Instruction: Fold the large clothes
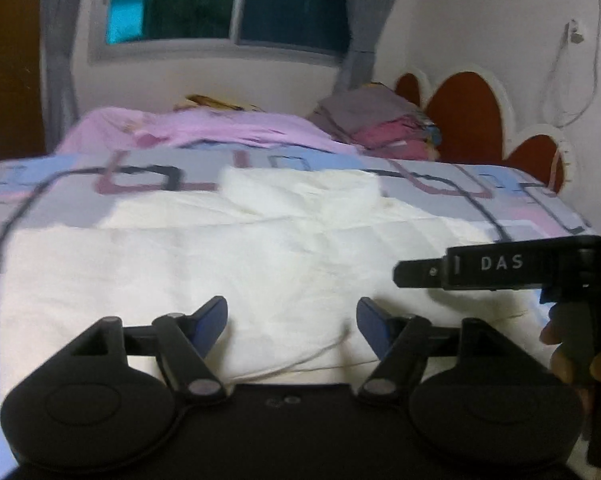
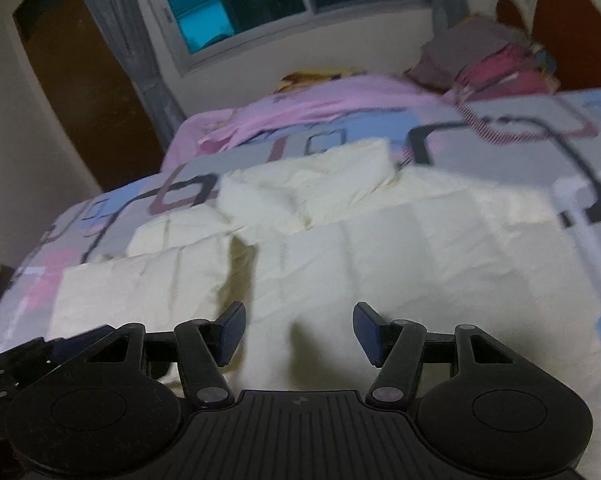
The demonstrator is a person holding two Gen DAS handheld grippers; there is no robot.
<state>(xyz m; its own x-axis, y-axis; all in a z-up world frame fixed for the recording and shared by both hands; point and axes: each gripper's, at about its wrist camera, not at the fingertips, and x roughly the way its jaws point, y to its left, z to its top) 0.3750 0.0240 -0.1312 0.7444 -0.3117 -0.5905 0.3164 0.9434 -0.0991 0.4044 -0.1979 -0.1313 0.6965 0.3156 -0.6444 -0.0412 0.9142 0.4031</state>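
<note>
A large cream-white garment (image 1: 236,264) lies spread flat on the bed, its collar end bunched toward the far side (image 1: 300,192). It also shows in the right wrist view (image 2: 380,264), with a sleeve (image 2: 148,288) lying folded at the left. My left gripper (image 1: 292,320) is open and empty, just above the garment's near edge. My right gripper (image 2: 299,334) is open and empty over the garment's near part. The right gripper also shows from the side in the left wrist view (image 1: 500,266), held in a hand.
The bed has a patterned cover (image 1: 480,196) in grey, blue and pink. A pink blanket (image 1: 204,128) and a stack of folded clothes (image 1: 384,124) lie at the far side. A window (image 1: 228,0), curtains and a brown door (image 2: 88,92) stand behind.
</note>
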